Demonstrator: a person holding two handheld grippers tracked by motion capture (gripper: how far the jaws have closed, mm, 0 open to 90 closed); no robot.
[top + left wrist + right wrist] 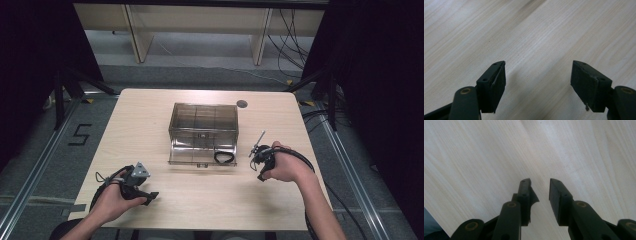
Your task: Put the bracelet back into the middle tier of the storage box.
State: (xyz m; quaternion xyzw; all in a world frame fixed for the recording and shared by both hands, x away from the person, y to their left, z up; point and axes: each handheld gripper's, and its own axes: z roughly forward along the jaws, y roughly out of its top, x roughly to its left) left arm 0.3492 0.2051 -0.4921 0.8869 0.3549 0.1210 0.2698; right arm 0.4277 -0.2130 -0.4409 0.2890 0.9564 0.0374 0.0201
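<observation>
Left tool (150, 196) at lower left of the table (150, 115), jaws wide and empty, right tool (541, 192) narrowly parted, empty, right of the clear box (202, 131) holding a black cable (224, 158).

One sign can be read: a black figure "5" (80, 135) stands on the grey floor (40, 150) to the left of the table, in the high view; it is built from straight dark strips, angular in shape, and lies at a slight slant; it sits between the table's left edge and a metal rail that runs along the floor. No other text, label, brand or number can be read in the high view; the left gripper view and the right gripper view carry no writing, only bare wood grain and plain black jaws without marks.
</observation>
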